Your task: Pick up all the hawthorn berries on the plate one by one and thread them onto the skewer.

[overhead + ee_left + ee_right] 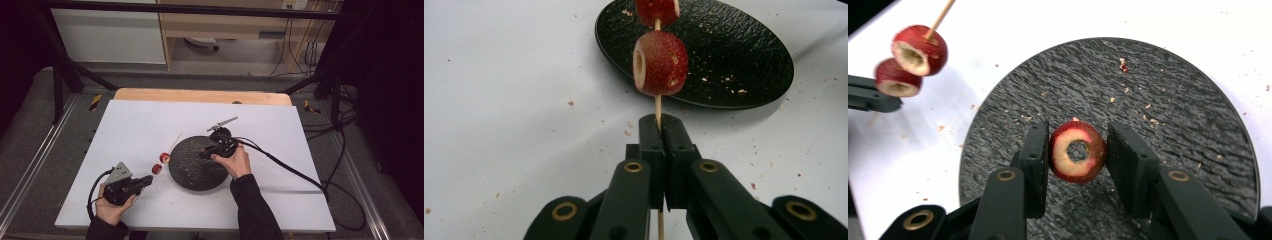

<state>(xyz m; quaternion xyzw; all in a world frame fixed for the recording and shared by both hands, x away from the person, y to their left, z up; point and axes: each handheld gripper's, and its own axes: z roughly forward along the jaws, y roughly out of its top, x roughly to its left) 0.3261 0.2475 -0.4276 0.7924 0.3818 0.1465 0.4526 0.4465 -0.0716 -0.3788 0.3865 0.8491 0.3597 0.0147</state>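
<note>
My left gripper [145,180] [659,131] is shut on the lower end of a thin wooden skewer [657,105], which points toward the black plate [192,172]. Two red cored fruit pieces [157,168] [164,158] are threaded on it; the nearer piece [660,62] is close ahead of the jaws. Over the textured plate [1173,115] my right gripper [204,153] [1078,155] is shut on a third red fruit ring [1078,151], its cored hole facing the camera. The skewered pieces [920,50] [897,79] hang at the upper left of the right gripper view.
A white sheet [140,125] covers the table, with a wooden edge [200,95] at the back. A small metal tool [222,123] lies behind the plate. Crumbs dot the plate and the sheet [499,100]. Cables trail off to the right [300,175].
</note>
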